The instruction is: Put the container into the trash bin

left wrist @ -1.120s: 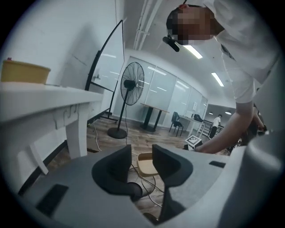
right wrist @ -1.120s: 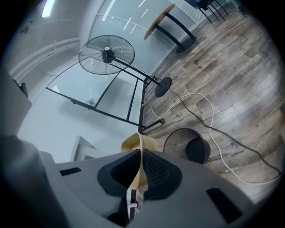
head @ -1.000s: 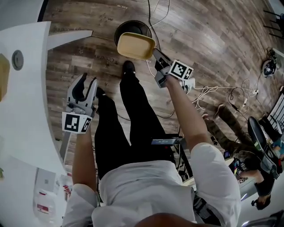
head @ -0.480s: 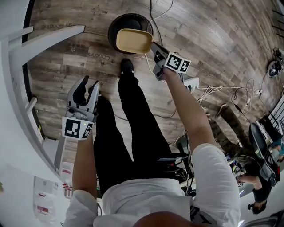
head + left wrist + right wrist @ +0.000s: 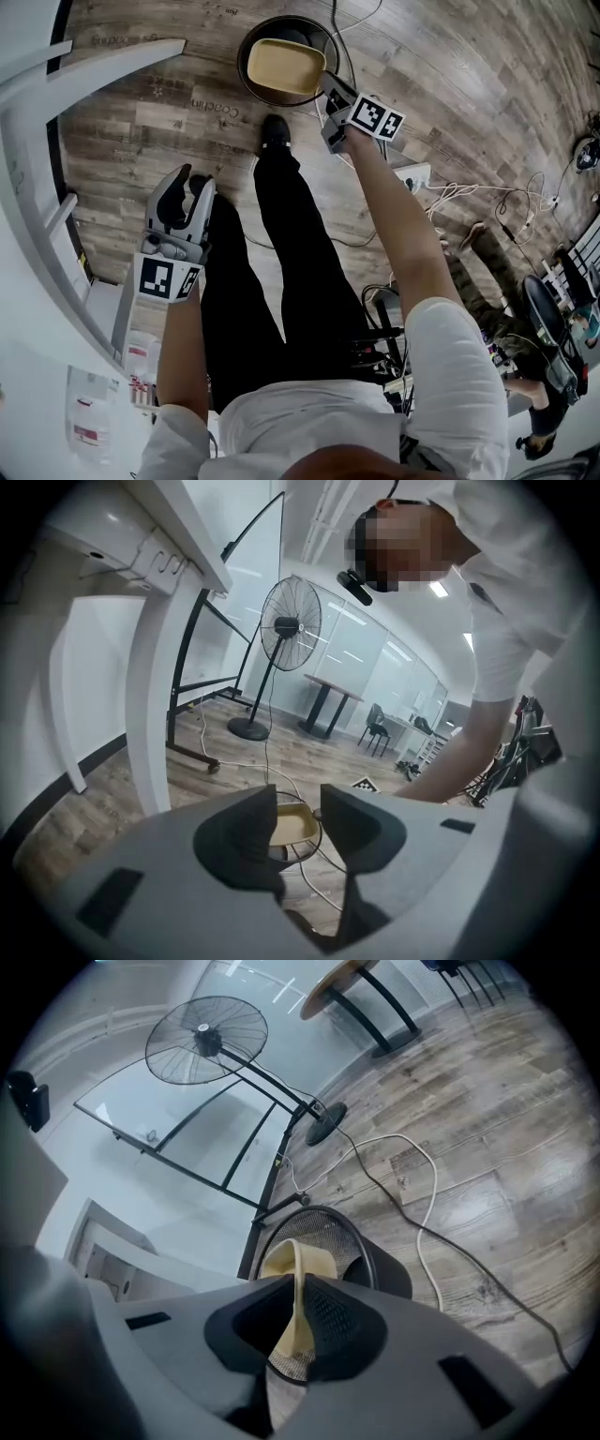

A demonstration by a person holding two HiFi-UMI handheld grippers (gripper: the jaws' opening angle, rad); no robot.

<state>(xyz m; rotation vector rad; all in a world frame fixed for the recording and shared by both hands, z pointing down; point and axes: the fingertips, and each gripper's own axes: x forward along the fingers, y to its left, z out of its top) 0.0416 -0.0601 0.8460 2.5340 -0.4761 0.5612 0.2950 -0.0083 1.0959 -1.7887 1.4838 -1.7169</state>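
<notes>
While suspended over bin: pale-yellow shallow rectangular plastic container (image 5: 284, 67), pinched at its rim by right gripper (image 5: 325, 82).
Position: directly above round black mesh trash bin (image 5: 243, 56). Likely light, thin-walled, slightly flexible; the rim is the sensible hold. Left gripper (image 5: 192, 180) has jaws apart, empty.

Matt container (image 5: 284, 66); mesh bin (image 5: 384, 1269), perhaps metal
</notes>
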